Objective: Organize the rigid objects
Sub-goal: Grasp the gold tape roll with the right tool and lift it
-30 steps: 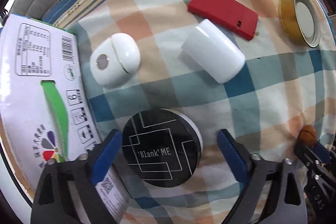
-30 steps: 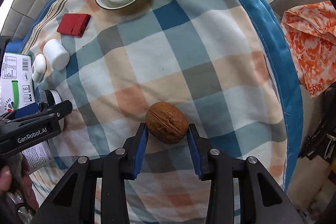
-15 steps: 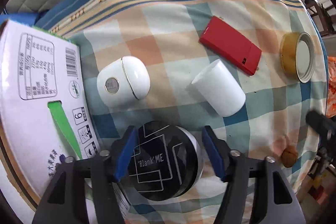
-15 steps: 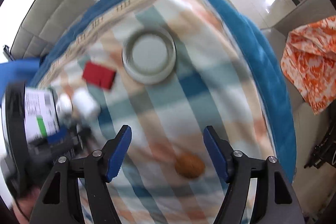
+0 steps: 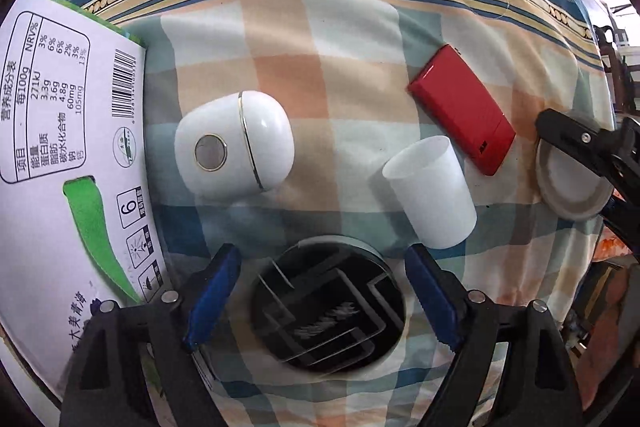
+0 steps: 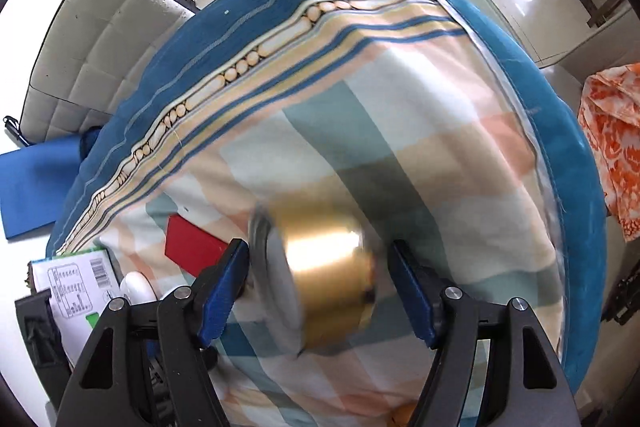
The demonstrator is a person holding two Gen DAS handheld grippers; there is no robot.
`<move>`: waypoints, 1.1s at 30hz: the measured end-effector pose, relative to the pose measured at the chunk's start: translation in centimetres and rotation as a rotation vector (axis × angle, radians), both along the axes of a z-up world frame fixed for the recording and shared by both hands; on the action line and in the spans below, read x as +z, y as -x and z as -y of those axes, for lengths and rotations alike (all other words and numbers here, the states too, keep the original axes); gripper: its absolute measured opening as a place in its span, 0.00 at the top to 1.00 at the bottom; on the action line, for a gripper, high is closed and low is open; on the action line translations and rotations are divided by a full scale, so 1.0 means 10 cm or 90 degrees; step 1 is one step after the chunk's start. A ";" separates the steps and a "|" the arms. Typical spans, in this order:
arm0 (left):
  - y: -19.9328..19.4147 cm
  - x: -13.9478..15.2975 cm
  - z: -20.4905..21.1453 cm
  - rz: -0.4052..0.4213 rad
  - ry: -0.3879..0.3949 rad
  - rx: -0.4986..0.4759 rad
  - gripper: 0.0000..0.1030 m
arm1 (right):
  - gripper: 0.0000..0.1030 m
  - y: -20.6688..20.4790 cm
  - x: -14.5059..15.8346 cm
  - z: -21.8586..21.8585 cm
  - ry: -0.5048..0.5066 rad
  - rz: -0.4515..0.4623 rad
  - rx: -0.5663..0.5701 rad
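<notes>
My left gripper (image 5: 320,291) is open, its blue fingers on either side of a round black tin (image 5: 326,307) with white line art, not touching it. Beyond it on the checked cloth lie a white egg-shaped case (image 5: 234,151), a white cup on its side (image 5: 430,193) and a red flat box (image 5: 462,109). My right gripper (image 6: 320,287) is open around a gold tin (image 6: 324,275) with a grey lid, which looks blurred. The red box (image 6: 192,247) also shows in the right wrist view.
A printed white and green carton (image 5: 60,155) lies along the left edge of the cloth. The right gripper's black body (image 5: 592,151) covers part of the gold tin's lid at the right. An orange patterned cloth (image 6: 612,143) lies off the table's right side.
My right gripper let go of the walnut, opened, and swung up to the gold tin. My left gripper narrowed around the black tin, then opened wider again.
</notes>
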State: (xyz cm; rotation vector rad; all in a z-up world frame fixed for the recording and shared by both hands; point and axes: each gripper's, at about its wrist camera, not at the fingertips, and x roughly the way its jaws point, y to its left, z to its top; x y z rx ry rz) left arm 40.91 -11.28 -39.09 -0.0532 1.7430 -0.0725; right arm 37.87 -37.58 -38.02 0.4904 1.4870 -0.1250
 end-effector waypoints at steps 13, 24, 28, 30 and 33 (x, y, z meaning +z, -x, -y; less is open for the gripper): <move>0.10 0.03 0.09 -0.009 -0.039 -0.066 0.18 | 0.45 0.13 -0.12 -0.12 0.039 -0.073 0.124; 0.29 -0.02 0.29 0.010 -0.078 -0.119 0.22 | 0.28 0.43 -0.10 -0.21 0.039 -0.105 0.177; 0.35 -0.07 0.28 0.004 -0.077 -0.120 0.20 | 0.28 0.56 -0.21 -0.23 0.043 -0.120 0.174; 0.43 -0.09 0.29 0.004 -0.077 -0.120 0.19 | 0.26 0.58 -0.24 -0.23 0.045 -0.115 0.164; 0.52 -0.11 0.34 -0.014 -0.077 -0.128 0.19 | 0.26 0.55 -0.24 -0.26 0.057 -0.118 0.160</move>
